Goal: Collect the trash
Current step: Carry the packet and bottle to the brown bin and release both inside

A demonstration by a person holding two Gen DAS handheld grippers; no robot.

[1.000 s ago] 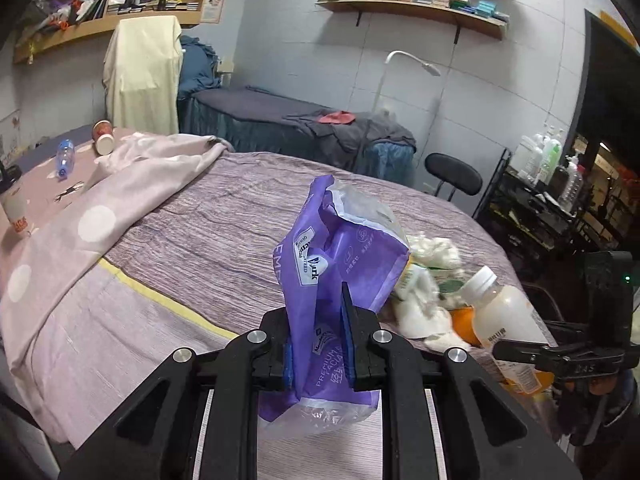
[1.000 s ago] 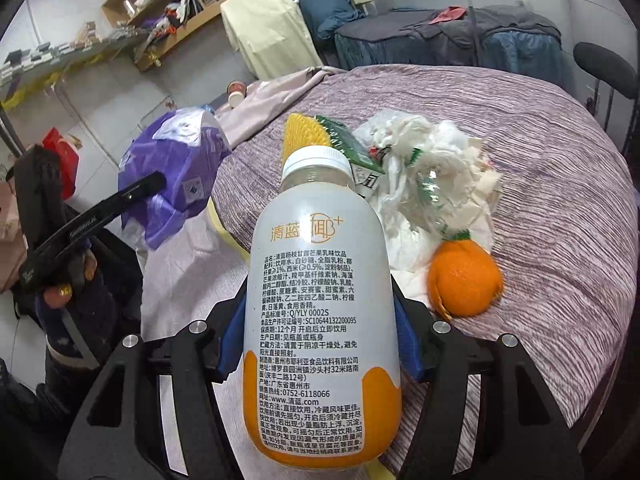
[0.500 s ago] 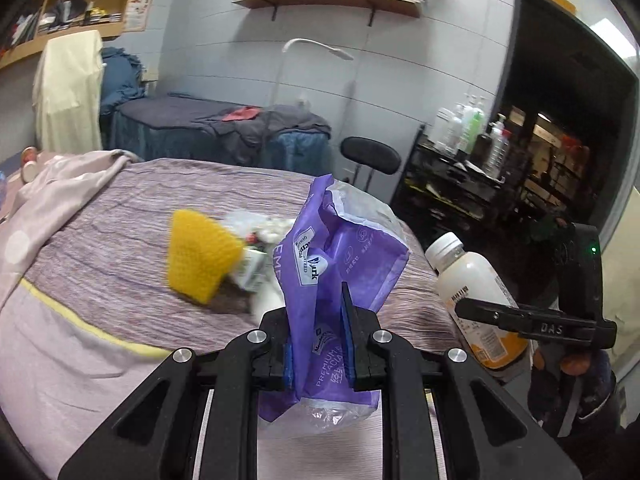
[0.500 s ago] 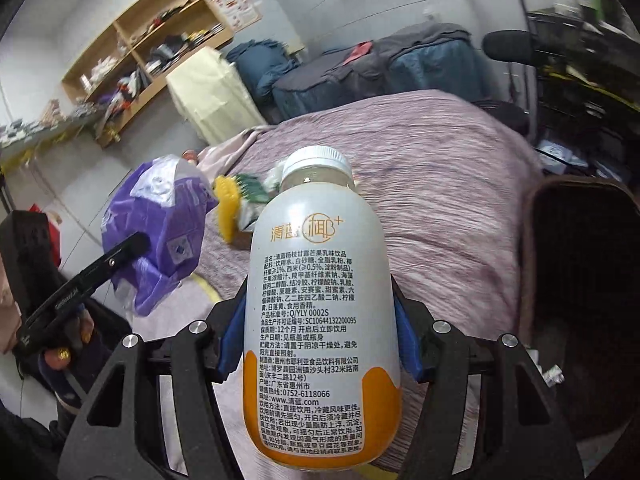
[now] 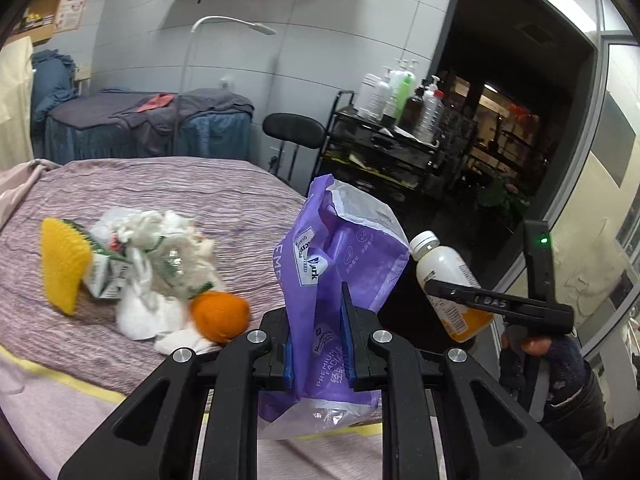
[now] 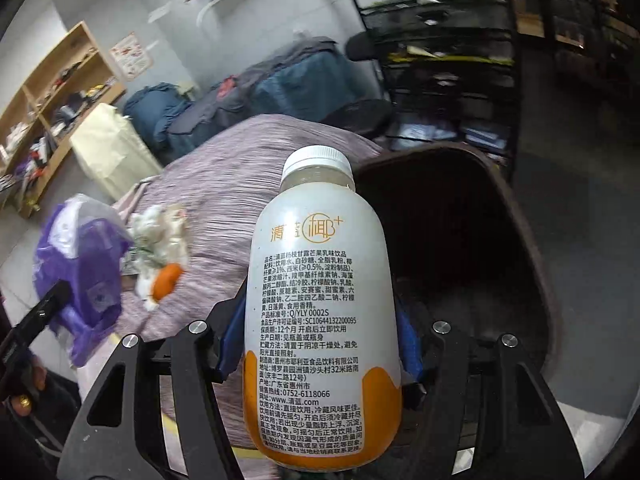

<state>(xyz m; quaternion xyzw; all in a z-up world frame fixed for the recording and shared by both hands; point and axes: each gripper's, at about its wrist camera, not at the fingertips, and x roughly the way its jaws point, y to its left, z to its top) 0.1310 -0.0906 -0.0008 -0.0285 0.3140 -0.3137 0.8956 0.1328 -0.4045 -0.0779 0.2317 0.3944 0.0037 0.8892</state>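
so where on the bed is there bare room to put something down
The striped purple bedspread is bare behind the pile, toward the far bed. Also bare is the near strip beside the yellow seam. It is crowded around the orange, tissue wad and yellow sponge.

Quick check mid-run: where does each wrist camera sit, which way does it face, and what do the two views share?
Left wrist: on the left claw, facing across the bed toward the doorway; it pinches a purple bag; the right claw and its hand show.
Right wrist: on the right claw, tilted down over a dark bin; it holds a bottle.
Shared: bag, bottle, orange, trash pile.
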